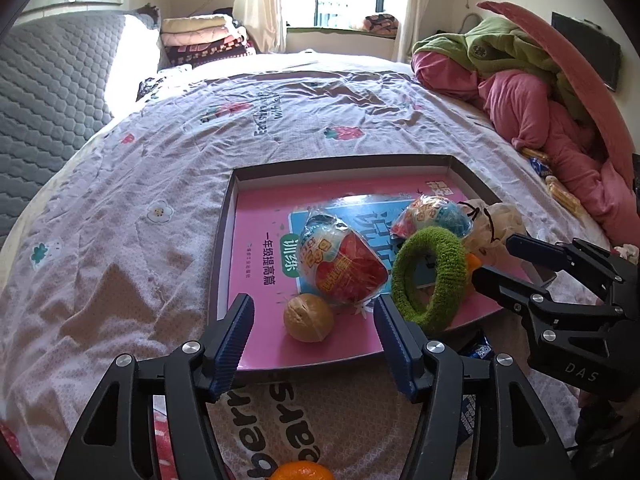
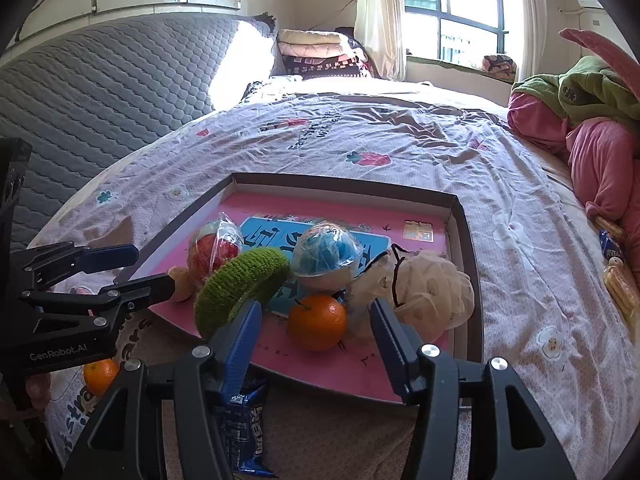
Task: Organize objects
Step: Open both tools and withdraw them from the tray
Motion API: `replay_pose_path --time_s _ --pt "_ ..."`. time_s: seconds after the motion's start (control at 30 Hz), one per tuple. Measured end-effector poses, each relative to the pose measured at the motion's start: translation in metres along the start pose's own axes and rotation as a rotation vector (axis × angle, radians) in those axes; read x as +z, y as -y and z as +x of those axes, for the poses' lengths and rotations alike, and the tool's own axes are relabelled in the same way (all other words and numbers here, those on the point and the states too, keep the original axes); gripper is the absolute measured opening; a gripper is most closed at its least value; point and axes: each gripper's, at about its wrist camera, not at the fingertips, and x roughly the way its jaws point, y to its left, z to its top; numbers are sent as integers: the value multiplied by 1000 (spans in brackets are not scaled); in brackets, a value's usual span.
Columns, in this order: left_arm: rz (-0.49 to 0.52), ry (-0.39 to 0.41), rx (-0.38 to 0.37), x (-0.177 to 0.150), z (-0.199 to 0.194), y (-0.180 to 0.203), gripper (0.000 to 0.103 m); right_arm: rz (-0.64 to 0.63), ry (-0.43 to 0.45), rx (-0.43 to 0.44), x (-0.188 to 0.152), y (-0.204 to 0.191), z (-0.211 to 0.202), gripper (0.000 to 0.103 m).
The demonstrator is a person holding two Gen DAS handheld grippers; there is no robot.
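On the bed, your tray (image 1: 224, 248) holds the gathered items.
Your left tongs (image 1: 314, 322) gape empty before the walnut (image 1: 308, 318); your right tongs (image 2: 316, 330) stand open, clear of the orange (image 2: 317, 322) between them.

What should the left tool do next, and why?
Probably drop back for the orange on the bedsheet. The left tool is open and empty, the walnut already sits in the tray, and that orange lies outside it.
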Motion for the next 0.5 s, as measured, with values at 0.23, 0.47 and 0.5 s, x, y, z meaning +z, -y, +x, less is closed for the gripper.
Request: replay_pose_path --time_s 0.23,0.47,0.5 --pt "-6 9 11 -1 -5 0 66 -2 6 -3 0 -1 -2 61" --pt "-8 21 30 -2 -9 -1 72 7 5 -6 -1 2 -3 63" --pt "-8 24 33 -2 -10 -1 72 7 6 -9 0 2 -3 63"
